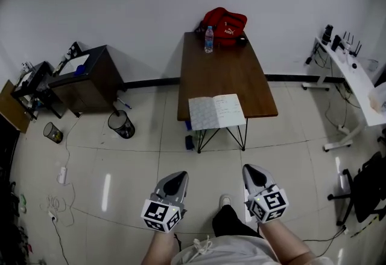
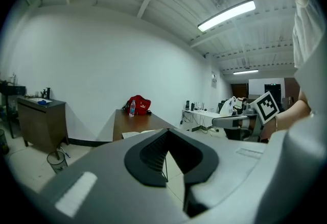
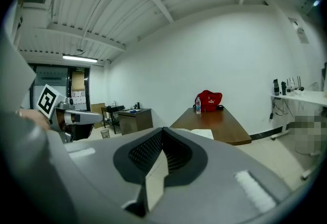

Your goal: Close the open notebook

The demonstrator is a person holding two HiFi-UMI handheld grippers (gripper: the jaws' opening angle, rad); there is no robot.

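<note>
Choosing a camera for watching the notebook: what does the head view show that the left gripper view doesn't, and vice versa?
Only the head view: the open notebook's pages from above, and the person's shoe. Only the left gripper view: the ceiling light. Both: the brown table, red bag, water bottle and the notebook's near edge.

Bright, even light from ceiling tubes [image 2: 226,15] glares off the floor [image 1: 107,191]; edges bend and darken, left hand-held gripper [image 2: 168,141] blurred.

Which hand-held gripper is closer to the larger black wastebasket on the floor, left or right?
Left. In the head view the left hand-held gripper is below and slightly right of the wastebasket; the right hand-held gripper lies farther right.
</note>
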